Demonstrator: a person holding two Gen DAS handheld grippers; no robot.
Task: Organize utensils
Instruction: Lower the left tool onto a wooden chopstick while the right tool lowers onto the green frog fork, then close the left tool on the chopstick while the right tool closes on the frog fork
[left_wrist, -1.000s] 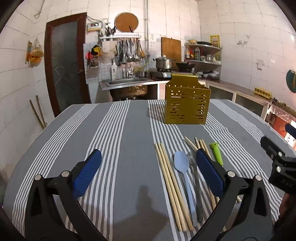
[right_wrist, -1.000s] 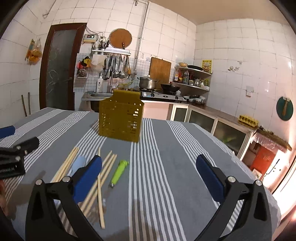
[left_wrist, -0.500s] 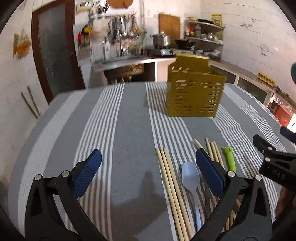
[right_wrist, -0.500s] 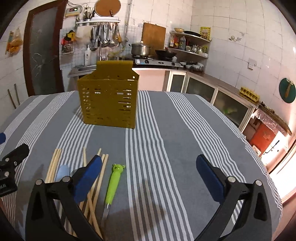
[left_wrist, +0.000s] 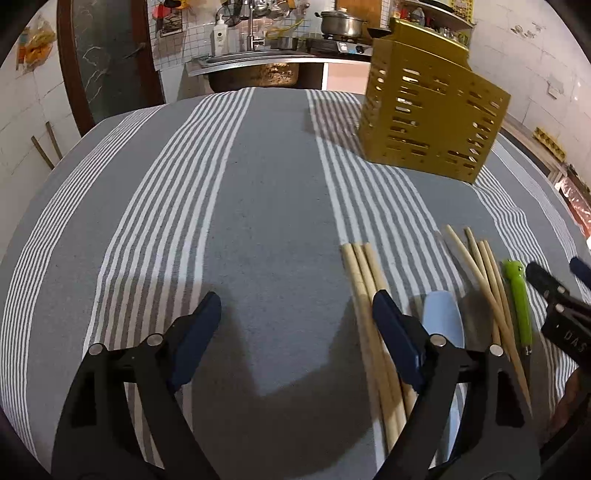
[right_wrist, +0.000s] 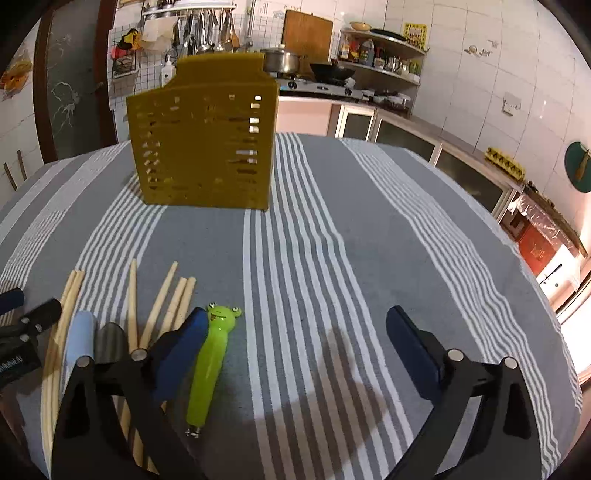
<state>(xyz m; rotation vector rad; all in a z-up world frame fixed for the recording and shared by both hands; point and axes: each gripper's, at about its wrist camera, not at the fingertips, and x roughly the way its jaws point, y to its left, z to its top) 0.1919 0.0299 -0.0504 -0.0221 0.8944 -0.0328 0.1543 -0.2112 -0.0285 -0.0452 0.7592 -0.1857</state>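
Note:
A yellow slotted utensil holder (left_wrist: 432, 114) (right_wrist: 203, 144) stands upright on the striped tablecloth. In front of it lie wooden chopsticks (left_wrist: 365, 295) (right_wrist: 162, 306), a pale blue spoon (left_wrist: 443, 317) (right_wrist: 79, 339), a dark grey utensil (right_wrist: 109, 343) and a green frog-handled utensil (left_wrist: 519, 299) (right_wrist: 212, 354). My left gripper (left_wrist: 295, 325) is open and empty, its right finger over the left chopstick bundle. My right gripper (right_wrist: 295, 339) is open and empty, its left finger beside the frog handle. Each gripper shows at the edge of the other's view.
The grey and white striped tablecloth (left_wrist: 229, 206) (right_wrist: 332, 236) covers a round table. Behind it are a sink counter (left_wrist: 255, 62), a stove with pots (right_wrist: 314, 77), shelves and a dark door (left_wrist: 107, 55).
Both grippers have moved forward and tilted down toward the table. The utensils and the holder now look closer and larger. Both grippers stay open and the utensils have not moved.

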